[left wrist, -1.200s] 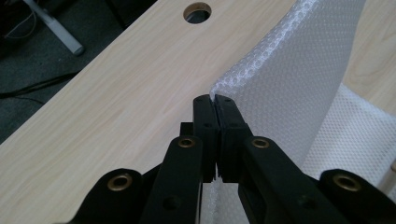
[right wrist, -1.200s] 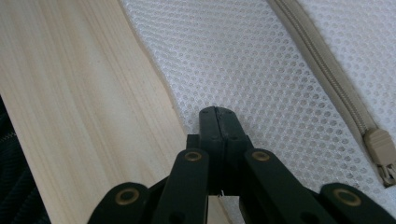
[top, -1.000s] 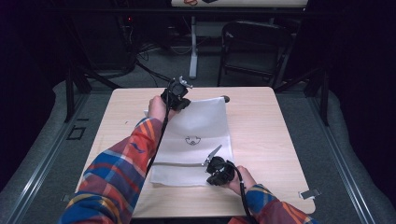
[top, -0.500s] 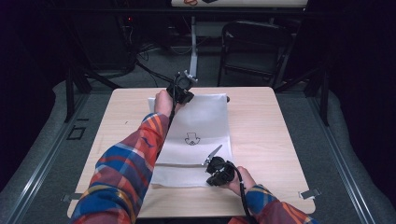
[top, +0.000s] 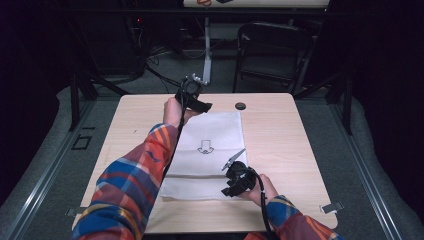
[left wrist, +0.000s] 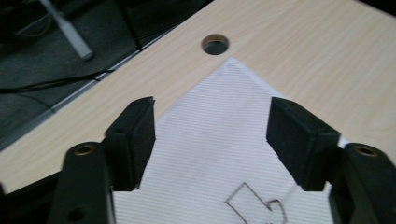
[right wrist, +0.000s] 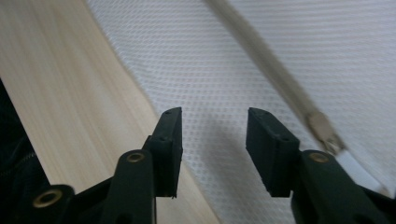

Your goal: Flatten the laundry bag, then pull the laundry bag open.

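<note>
White mesh bag [top: 210, 150] flat on table [top: 290, 125], small outline print, zipper, both grippers' jaws apart, empty

High view looks forward and down over the wooden table [top: 280, 130]; both gripper views sit close above the white mesh bag [top: 215, 145], shared by all.
</note>
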Tool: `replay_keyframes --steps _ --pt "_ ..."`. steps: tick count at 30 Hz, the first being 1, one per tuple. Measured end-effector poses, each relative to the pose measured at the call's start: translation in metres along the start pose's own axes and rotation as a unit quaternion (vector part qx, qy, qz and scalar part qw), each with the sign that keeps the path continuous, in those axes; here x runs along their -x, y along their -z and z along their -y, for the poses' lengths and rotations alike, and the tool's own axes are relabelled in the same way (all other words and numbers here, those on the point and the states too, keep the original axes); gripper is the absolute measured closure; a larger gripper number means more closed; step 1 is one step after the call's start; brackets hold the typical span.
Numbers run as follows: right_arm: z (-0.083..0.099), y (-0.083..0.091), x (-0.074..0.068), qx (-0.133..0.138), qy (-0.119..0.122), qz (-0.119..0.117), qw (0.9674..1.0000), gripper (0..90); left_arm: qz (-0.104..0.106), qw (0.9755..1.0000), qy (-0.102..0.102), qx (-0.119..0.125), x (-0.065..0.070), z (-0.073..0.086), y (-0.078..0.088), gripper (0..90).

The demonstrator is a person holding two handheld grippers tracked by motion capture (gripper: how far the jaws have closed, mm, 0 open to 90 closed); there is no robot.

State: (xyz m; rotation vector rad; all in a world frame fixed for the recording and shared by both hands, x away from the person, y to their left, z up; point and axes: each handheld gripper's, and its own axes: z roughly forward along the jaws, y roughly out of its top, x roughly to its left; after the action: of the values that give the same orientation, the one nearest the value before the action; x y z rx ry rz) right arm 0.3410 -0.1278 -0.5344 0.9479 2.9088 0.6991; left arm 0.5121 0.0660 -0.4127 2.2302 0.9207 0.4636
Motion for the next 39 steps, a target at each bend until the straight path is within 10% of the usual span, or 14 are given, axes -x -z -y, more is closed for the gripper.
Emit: replay_keyframes --steps 2,17,28,39 --pt "0.004 0.004 0.005 0.030 -0.043 -0.014 0.9985 46.4 0.004 1.0000 -0.005 -0.004 0.002 0.009 0.004 27.1" --pt "0.023 0.039 0.043 0.052 -0.093 0.023 0.9941 5.0 0.054 0.9974 0.008 -0.047 0.010 0.089 0.014 11.2" --pt "0.038 0.044 0.056 0.041 -0.089 0.050 0.9939 0.0 0.090 0.9931 0.002 -0.075 0.035 0.133 0.022 7.1" --pt "0.038 0.048 0.055 0.055 -0.078 0.076 0.9925 7.4 0.097 0.9924 -0.013 -0.075 0.051 0.138 0.019 6.0"
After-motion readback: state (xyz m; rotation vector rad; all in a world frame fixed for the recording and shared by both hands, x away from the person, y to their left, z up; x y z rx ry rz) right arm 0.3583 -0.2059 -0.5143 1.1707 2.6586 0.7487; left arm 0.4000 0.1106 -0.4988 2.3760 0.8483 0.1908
